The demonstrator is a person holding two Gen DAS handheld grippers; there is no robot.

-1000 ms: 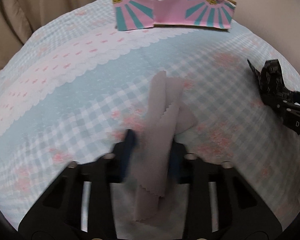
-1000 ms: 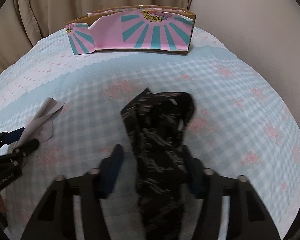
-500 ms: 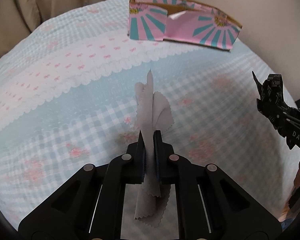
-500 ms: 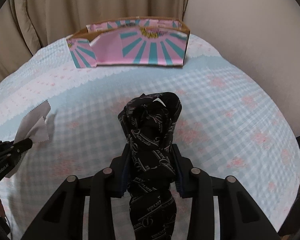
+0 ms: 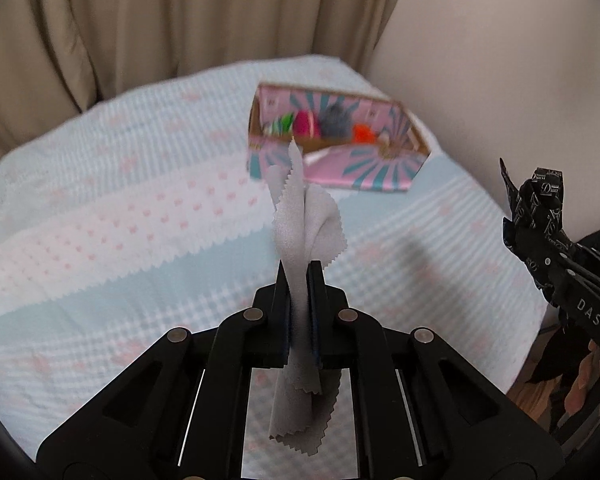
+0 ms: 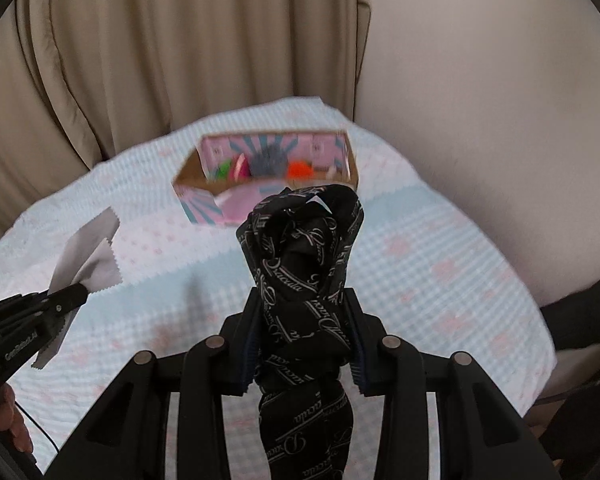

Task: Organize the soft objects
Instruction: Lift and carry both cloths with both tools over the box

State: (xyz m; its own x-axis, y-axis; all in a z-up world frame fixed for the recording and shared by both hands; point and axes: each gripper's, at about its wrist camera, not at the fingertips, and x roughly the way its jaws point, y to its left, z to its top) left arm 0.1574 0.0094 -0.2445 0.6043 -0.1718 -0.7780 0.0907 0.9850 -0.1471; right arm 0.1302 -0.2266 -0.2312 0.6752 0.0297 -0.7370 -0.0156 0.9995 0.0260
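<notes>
Aloft, grey pinked-edge cloth [image 5: 300, 232], black script-printed cloth [image 6: 304, 264]

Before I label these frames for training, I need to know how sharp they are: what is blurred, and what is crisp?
Left wrist view: the pink box and its contents are smeared, the bedspread soft; the gray cloth in the left gripper is fairly sharp. Right wrist view: the box is blurred, the black printed cloth legible; fisheye bends both.

Soft, even indoor light with no glare. Fisheye bending curves the bed [image 5: 100, 240] edges and darkens the corners. The far box [image 6: 268, 176] is motion-blurred; faint shadows lie beneath both cloths.
</notes>
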